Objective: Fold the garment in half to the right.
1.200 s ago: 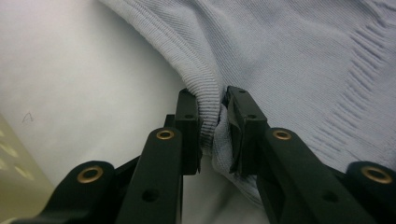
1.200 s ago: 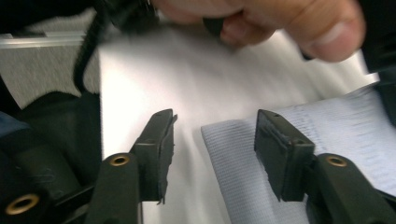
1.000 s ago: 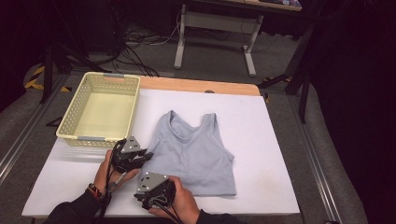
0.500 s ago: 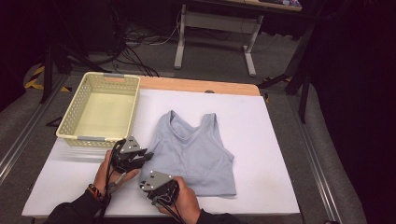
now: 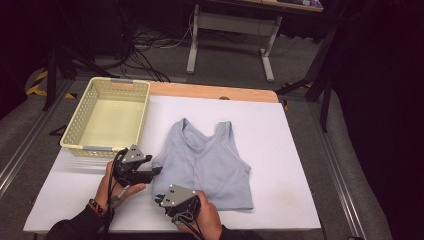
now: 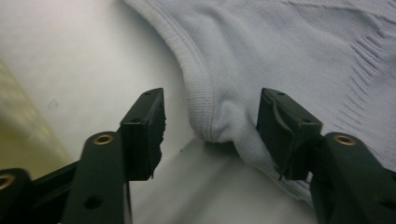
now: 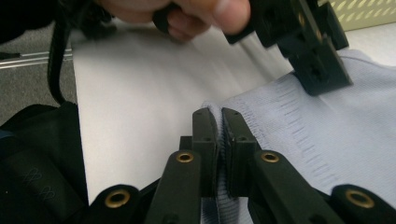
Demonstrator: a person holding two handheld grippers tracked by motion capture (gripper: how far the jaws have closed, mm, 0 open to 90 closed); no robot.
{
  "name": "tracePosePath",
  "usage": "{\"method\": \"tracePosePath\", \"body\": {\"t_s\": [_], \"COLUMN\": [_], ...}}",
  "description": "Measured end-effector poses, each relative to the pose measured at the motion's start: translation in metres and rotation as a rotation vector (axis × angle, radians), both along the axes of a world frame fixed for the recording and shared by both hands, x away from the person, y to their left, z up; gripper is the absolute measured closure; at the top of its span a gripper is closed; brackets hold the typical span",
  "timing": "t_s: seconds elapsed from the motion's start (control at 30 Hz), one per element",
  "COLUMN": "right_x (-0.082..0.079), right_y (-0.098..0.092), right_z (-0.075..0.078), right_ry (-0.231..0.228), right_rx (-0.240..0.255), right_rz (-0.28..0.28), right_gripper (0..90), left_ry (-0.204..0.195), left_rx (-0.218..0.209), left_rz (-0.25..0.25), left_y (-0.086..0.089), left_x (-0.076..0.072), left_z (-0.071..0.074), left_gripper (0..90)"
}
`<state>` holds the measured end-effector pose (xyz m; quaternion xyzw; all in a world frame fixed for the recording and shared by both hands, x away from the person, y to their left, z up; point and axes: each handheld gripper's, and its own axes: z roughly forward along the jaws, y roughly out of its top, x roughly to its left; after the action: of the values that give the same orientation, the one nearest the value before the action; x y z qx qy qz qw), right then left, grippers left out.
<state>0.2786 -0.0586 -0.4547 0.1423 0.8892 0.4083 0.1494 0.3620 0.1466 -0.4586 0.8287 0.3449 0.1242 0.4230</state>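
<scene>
Pictured flat near the front edge of the white desk [image 5: 280, 150]: a pale blue tank top [image 5: 207, 165], hem toward the person, beside a yellow basket [image 5: 107, 117] at the left rear corner. Clamped on the top's near left hem corner, the closed fingers of the right gripper [image 7: 219, 135]. Spread apart after just opening, the left gripper [image 6: 210, 128] fingers, a bunched side edge of the top between them, unpinched.
</scene>
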Motion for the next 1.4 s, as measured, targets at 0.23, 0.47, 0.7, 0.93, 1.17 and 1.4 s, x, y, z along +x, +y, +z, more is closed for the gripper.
{"method": "tracePosePath", "body": {"t_s": [0.23, 0.47, 0.7, 0.93, 1.17, 1.4], "right_x": [-0.005, -0.007, -0.007, -0.006, -0.006, -0.011], "right_y": [0.002, 0.001, 0.000, -0.016, -0.053, -0.093], "right_z": [-0.008, -0.010, -0.008, 0.008, 0.031, 0.045], "right_ry": [-0.014, -0.023, -0.030, -0.049, -0.060, -0.089], "right_rx": [-0.023, -0.031, -0.022, 0.025, 0.114, 0.192], "right_rz": [0.012, 0.017, 0.012, -0.020, -0.102, -0.190], "right_gripper": [84.9, 85.0, 84.9, 85.0, 85.0, 85.0], "left_ry": [0.038, 0.103, 0.103, 0.002, -0.078, -0.121], "left_rx": [0.020, 0.008, -0.015, -0.114, -0.154, -0.140], "left_rz": [0.004, 0.011, -0.008, -0.003, -0.062, -0.136], "left_y": [-0.005, -0.006, -0.010, -0.021, -0.045, -0.086], "left_x": [0.000, 0.005, 0.003, 0.001, 0.004, 0.015], "left_z": [-0.006, -0.013, -0.010, 0.016, 0.038, 0.064], "left_gripper": [39.8, 48.1, 76.6, 81.0, 83.3, 83.4]}}
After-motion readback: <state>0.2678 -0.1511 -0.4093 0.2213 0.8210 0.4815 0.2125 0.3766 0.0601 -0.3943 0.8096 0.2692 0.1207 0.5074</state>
